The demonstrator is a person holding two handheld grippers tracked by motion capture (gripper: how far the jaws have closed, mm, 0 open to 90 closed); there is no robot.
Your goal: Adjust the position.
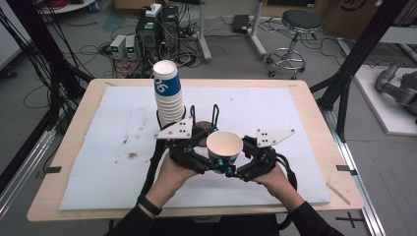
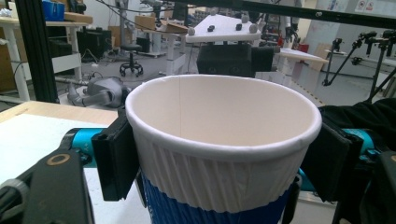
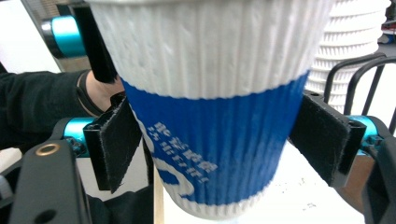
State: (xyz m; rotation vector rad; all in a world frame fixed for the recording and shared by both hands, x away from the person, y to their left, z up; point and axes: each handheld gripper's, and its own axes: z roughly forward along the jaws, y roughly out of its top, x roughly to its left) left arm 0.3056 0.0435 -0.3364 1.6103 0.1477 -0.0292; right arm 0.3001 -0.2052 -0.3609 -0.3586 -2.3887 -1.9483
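Observation:
An upright white paper cup [image 1: 224, 144] with a blue band is held above the white mat, empty inside [image 2: 219, 112]. My left gripper [image 1: 206, 164] is shut on it just under the rim, pads [image 2: 116, 158] pressed to both sides. My right gripper [image 1: 231, 169] is shut on the blue band [image 3: 210, 135] lower down, from the opposite side. A tall stack of upside-down cups [image 1: 168, 96] stands just behind my left gripper, and its ribbed side [image 3: 355, 42] rises at the right of the right gripper view.
A black wire holder [image 1: 215, 115] and a brown disc [image 1: 201, 128] sit behind the held cup. The white mat [image 1: 113, 162] covers most of the wooden table [image 1: 74, 128]. A stool [image 1: 295, 29], cables and computers stand on the floor beyond.

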